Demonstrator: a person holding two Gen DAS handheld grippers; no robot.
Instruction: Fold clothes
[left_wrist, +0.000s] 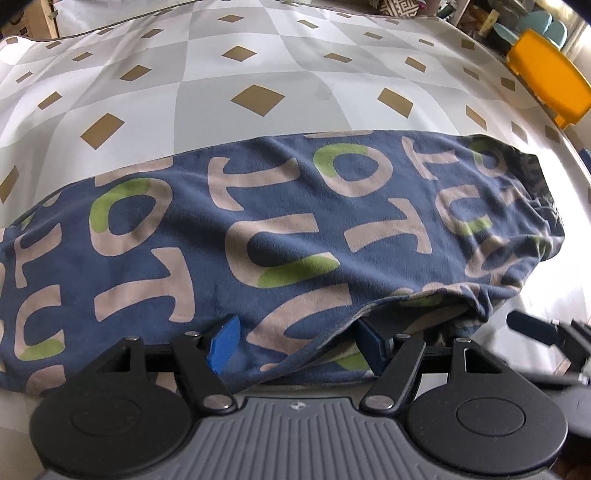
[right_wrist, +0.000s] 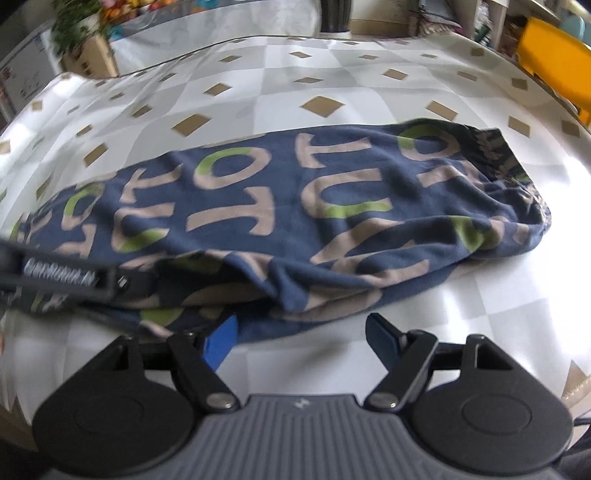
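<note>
A blue garment (left_wrist: 280, 225) printed with large beige and green letters lies folded in a long band across the table. My left gripper (left_wrist: 297, 345) stands open at its near edge. A loose fold of the cloth lies between the blue fingers (left_wrist: 223, 343) and drapes over the right-hand one. In the right wrist view the same garment (right_wrist: 295, 206) fills the middle. My right gripper (right_wrist: 303, 339) is open just in front of its near hem, with its left finger against the cloth and bare table between the tips. Each gripper shows in the other's view: the right gripper (left_wrist: 535, 330), the left gripper (right_wrist: 74, 278).
The table wears a grey and white checked cover (left_wrist: 258, 66) with tan diamonds. An orange chair (left_wrist: 550, 77) stands past the far right edge. Blurred plants (right_wrist: 77, 22) and a dark cylinder (right_wrist: 334, 14) sit beyond the far edge.
</note>
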